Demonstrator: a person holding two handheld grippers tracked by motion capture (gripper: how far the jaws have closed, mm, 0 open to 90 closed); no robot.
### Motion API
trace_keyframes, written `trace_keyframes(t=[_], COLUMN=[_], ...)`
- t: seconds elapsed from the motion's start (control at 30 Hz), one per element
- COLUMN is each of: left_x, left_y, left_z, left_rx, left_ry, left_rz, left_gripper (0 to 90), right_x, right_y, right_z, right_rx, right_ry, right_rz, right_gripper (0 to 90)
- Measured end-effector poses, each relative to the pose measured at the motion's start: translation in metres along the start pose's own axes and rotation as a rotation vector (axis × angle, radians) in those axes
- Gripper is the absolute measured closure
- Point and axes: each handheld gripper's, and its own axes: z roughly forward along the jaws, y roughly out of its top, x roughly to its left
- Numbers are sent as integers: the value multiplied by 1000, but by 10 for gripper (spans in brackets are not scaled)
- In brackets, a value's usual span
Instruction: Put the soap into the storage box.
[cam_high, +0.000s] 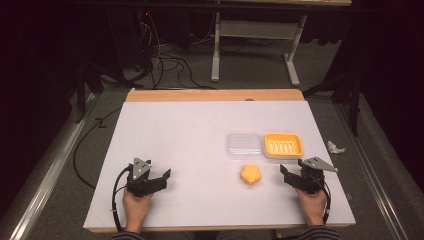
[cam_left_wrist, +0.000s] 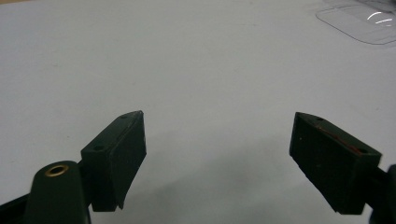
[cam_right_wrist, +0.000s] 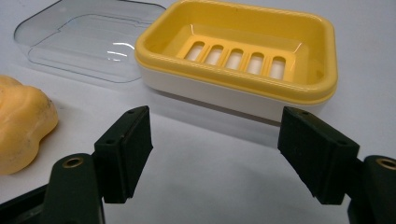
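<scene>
a white table (cam_high: 200, 150) with a wooden far edge carries three things on its right half: a yellow soap dish (cam_high: 283, 144) with a slotted inner tray, a clear plastic lid (cam_high: 244, 145) lying flat just to the left of the dish and touching or nearly touching it, and an orange flower-shaped soap (cam_high: 250, 174) nearer the person, below the gap between lid and dish.

the left gripper (cam_high: 161, 180) rests low over the near left part of the table, held by the person's left hand (cam_high: 136, 205), well apart from all three objects. in the left gripper view its jaws stand spread wide with only bare table between them, and a corner of the clear lid (cam_left_wrist: 362, 23) shows at the far upper right.

the right gripper (cam_high: 286, 175) sits at the near right, held by the right hand (cam_high: 312, 202), just right of the soap and just in front of the dish. in the right gripper view its jaws are spread wide and hold nothing; the soap dish (cam_right_wrist: 243, 60) lies straight ahead beyond them, the lid (cam_right_wrist: 79, 42) to its left, and the soap (cam_right_wrist: 21, 126) at the left edge, beside the left jaw but apart from it.

a crumpled white scrap (cam_high: 335, 147) lies on the grey floor beyond the table's right edge.
</scene>
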Motion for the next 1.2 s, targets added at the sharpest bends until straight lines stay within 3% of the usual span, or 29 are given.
trace_keyframes(t=[0.67, 0.93, 1.2], left_x=[1, 1, 1], left_y=[0, 0, 1], left_z=[0, 0, 1], left_rx=[4, 7, 12], left_ry=[0, -4, -3], left_rz=[-6, -3, -5], left_gripper=[196, 196, 198], right_x=[1, 0, -1], right_y=[0, -1, 0], right_z=[0, -4, -3], right_rx=[3, -43, -34], right_ry=[-5, -20, 5], right_rz=[-2, 9, 10], right_gripper=[274, 272, 268])
